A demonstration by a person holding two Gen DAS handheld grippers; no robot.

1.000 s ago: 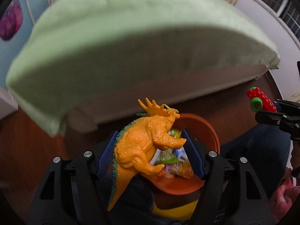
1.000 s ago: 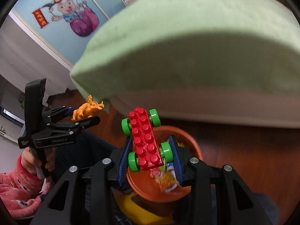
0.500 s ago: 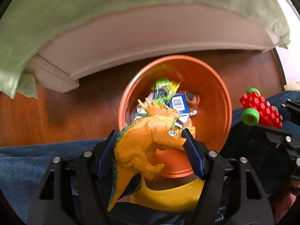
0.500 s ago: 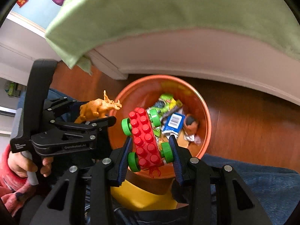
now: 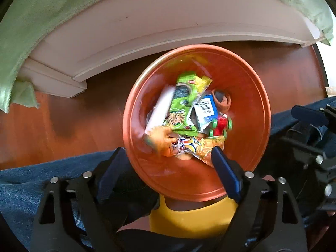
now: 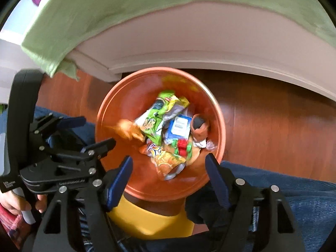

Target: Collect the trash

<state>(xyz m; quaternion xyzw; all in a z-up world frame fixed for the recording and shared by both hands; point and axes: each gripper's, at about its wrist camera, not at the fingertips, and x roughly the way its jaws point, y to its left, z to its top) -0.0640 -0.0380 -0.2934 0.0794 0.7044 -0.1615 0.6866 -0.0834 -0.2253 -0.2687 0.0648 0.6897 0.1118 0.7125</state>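
Both tongs just opened wide, nothing between them: left tongs (image 5: 166,168) dropped the dinosaur (image 5: 160,138), right tongs (image 6: 168,177) the red block car (image 6: 182,147). Both toys now in the orange bin (image 5: 247,79) with the wrappers (image 5: 182,105); drop looks done.

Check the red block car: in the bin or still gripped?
In the bin. The car lies among wrappers; right gripper fingers are spread, nothing between.

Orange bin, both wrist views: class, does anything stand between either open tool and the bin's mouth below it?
Nothing visible does. The left tool and right tool stand open right over the uncovered bin. The jaws have just opened with nothing between them; the dinosaur and block car, both blurred, are already among the wrappers.
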